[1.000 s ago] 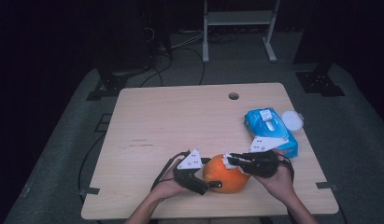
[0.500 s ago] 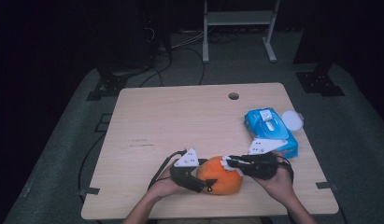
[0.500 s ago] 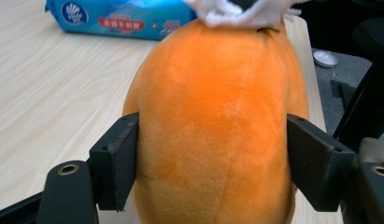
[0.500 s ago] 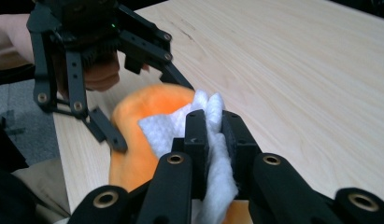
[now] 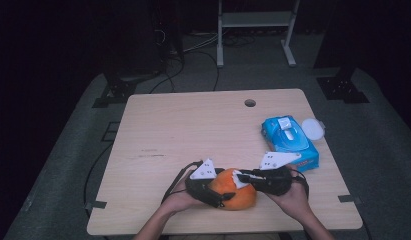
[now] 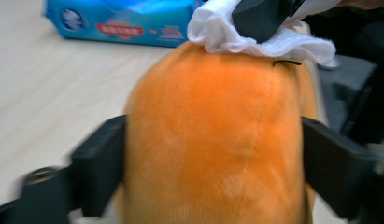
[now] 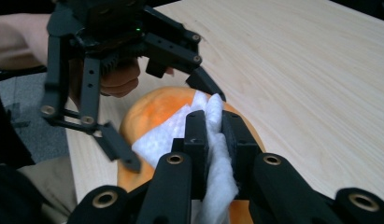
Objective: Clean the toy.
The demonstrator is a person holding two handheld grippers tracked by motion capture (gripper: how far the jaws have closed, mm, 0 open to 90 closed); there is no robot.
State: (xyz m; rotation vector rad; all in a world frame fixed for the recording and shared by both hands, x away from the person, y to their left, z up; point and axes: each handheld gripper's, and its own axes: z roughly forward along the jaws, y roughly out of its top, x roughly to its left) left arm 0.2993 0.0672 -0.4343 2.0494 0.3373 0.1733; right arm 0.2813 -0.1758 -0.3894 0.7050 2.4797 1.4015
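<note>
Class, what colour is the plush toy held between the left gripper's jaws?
Orange; the plush toy shows best in the left gripper view.

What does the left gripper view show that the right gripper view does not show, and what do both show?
The left gripper view alone shows the blue wipes pack lying on the table behind the orange plush toy, with the left gripper's fingers at the toy's two sides.

The right gripper view alone shows the left gripper whole, the hand holding it, and the right gripper's fingers pinching the white wipe.

Both show the toy, the wipe on it, and the wooden table.
</note>
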